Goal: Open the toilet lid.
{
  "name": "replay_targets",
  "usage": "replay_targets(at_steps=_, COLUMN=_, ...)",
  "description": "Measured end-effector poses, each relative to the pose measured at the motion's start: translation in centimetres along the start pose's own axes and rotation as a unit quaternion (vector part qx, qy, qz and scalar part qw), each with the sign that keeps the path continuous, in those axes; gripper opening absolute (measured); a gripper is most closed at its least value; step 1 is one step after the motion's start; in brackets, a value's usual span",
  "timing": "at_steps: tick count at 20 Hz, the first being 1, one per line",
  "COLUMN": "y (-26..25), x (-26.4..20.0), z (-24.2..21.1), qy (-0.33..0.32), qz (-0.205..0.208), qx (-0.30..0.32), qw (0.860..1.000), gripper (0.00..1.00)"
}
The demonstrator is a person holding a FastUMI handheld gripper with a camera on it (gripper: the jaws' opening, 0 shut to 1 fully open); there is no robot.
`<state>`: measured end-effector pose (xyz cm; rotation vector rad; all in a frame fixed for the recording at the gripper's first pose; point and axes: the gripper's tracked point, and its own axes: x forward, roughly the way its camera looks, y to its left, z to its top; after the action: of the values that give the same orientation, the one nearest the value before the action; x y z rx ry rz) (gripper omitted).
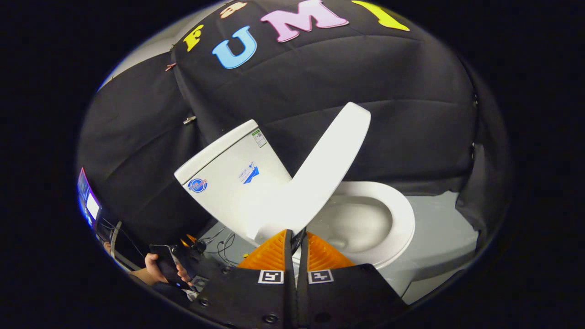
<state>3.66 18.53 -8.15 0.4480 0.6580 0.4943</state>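
A white toilet stands ahead of me, and the whole view is tilted. Its lid (320, 164) is lifted well off the seat (402, 219) and stands at a steep angle between the tank (228, 173) and the open bowl (356, 224). My gripper (296, 237) is shut on the lid's near edge, with that edge pinched in the thin gap between both fingers. The far end of the lid points away from me toward the black cloth wall.
Black cloth walls close in behind and beside the toilet. The grey floor (443, 233) shows beyond the bowl. Cables (221, 244) lie on the floor by the tank's base. A person's hand (153, 269) holds a dark phone beside my fingers, near a lit screen (89, 203).
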Motion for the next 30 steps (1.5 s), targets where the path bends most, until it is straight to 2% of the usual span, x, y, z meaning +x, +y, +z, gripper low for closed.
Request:
replay_targets(at_steps=12, y=10.5, x=2.6, z=4.3, qy=-0.02, qz=0.063, qx=-0.129, qw=0.989, gripper=0.05)
replay_targets(at_steps=20, y=17.5, x=5.9, z=5.4, qy=-0.027, qz=0.099, qx=-0.179, qw=0.978, gripper=0.05)
replay_targets(at_steps=23, y=20.1, x=7.0, z=5.6, qy=-0.039, qz=0.116, qx=-0.208, qw=0.971, gripper=0.05)
replay_targets(at_steps=30, y=24.2, x=9.8, z=5.0, qy=-0.048, qz=0.129, qx=-0.255, qw=0.957, gripper=0.05)
